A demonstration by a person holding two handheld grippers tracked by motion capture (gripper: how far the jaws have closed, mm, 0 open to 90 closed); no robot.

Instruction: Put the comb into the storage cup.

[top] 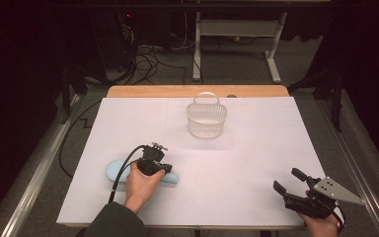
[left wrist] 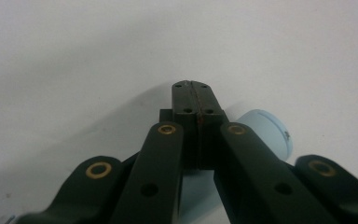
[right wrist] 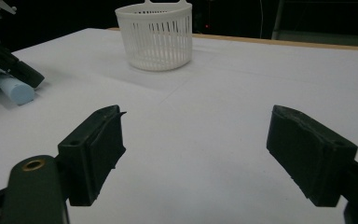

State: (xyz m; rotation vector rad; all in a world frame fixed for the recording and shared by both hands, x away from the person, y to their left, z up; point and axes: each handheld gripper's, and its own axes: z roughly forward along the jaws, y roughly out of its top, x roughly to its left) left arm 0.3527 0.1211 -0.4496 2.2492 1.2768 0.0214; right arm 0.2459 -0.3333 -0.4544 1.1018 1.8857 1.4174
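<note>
A: So where's the tube (top: pixel 116 170)?
B: Lying near the table's (top: pixel 256 163) front left, under the left gripper (left wrist: pixel 194 88), whose jaws are pressed together, gripping nothing. Right gripper (right wrist: pixel 193 154) gapes wide. Basket (top: pixel 207 117) sits well apart, nothing between.

Pale blue tube (top: pixel 114 170) mostly covered by left gripper (top: pixel 154 165) and hand in high view, its label unreadable in left gripper view, and right hand (top: pixel 321 224) cut off at frame bottom.
</note>
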